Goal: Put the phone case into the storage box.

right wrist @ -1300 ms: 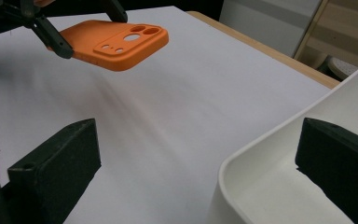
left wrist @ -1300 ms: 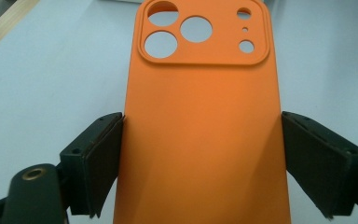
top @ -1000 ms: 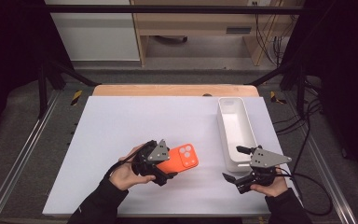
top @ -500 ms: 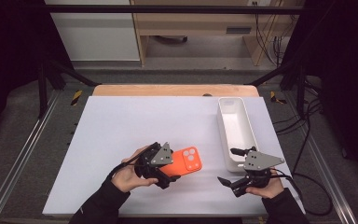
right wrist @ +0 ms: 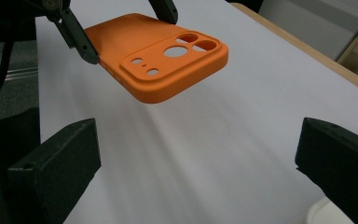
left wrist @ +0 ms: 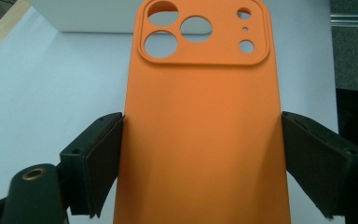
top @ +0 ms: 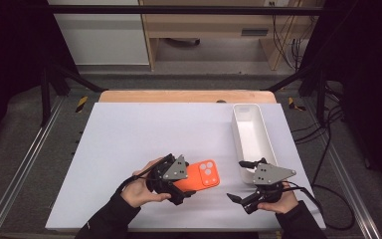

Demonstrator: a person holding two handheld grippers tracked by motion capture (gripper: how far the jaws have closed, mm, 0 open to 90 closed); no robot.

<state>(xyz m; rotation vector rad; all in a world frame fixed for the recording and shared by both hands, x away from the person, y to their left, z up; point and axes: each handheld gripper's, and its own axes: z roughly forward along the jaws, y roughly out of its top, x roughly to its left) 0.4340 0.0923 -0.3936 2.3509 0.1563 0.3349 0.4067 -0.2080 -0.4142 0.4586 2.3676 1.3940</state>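
Your left gripper (top: 181,186) is clamped across the long sides of the orange phone case (top: 203,175), one pad against each edge as the left gripper view shows (left wrist: 200,130), and the right gripper view shows the case (right wrist: 161,58) lifted clear of the white mat (top: 144,139), camera cut-outs facing up and its free end pointing away from your left hand (top: 142,188). Your right gripper (top: 241,180) sits low over the near right part of the mat with its jaws spread wide and nothing between them; in its own view only bare mat (right wrist: 191,154) lies in that gap, and the case hangs farther off, ahead and toward the left. Beside the right gripper, running away from you along the right edge of the mat, stands a long white tray (top: 238,130); its near end is just beside the gripper's upper jaw, and you cannot tell whether they touch. Between the two grippers the mat is open, with the case's camera end reaching partway toward the right one. A wooden table edge (top: 179,96) borders the far side of the mat, and a cable (top: 323,209) trails off to the right from your right hand (top: 278,203)
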